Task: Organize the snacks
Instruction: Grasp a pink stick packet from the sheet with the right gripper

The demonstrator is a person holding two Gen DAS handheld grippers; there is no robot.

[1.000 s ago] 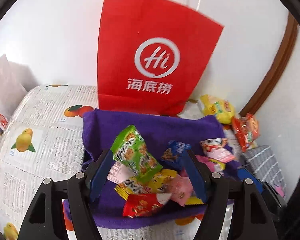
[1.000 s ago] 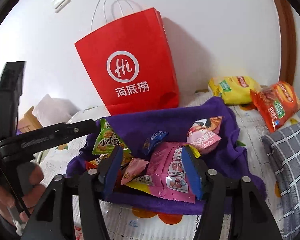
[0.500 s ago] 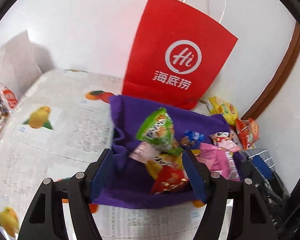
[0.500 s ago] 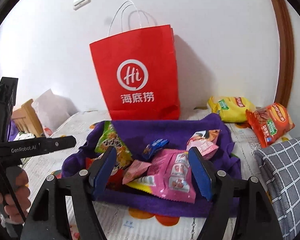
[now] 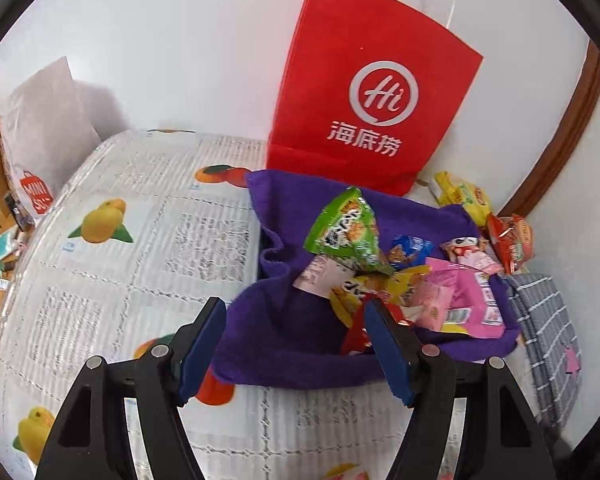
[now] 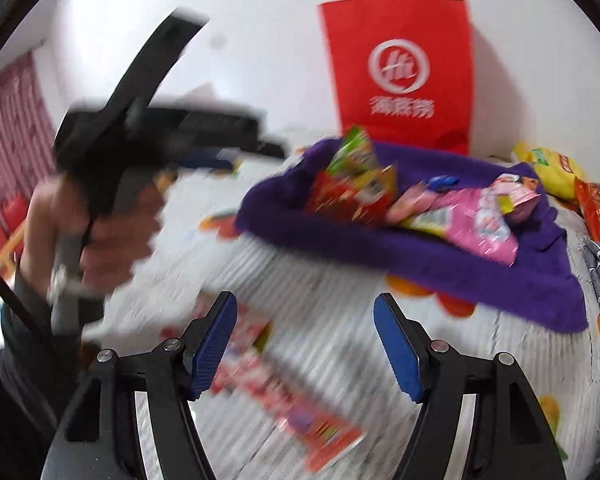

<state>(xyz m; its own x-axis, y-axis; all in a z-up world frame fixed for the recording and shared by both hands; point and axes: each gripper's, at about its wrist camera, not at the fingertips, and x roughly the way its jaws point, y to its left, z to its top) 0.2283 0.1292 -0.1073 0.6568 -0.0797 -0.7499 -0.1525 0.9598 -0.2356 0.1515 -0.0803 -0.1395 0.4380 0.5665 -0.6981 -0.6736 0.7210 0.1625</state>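
Observation:
A pile of snack packets lies on a purple cloth [image 5: 284, 328], also in the right wrist view [image 6: 440, 256]: a green packet [image 5: 346, 236], a pink packet [image 5: 464, 300] and others. My left gripper [image 5: 294, 346] is open and empty over the cloth's near left corner. My right gripper [image 6: 304, 344] is open and empty above the fruit-print tablecloth [image 6: 340, 320], left of and in front of the cloth. The left gripper body and the hand holding it [image 6: 112, 184] show blurred at left in the right wrist view.
A red paper bag [image 5: 372, 92] stands against the wall behind the cloth. Yellow [image 5: 462, 196] and orange [image 5: 512, 240] chip bags lie at the right. A grey checked cloth [image 5: 548, 344] lies at right. A blurred flat red packet [image 6: 284, 392] lies under my right gripper.
Both grippers have swung left and back from the snack pile. The right view is now motion-blurred, over bare tablecloth. The left gripper has moved to the cloth's left corner.

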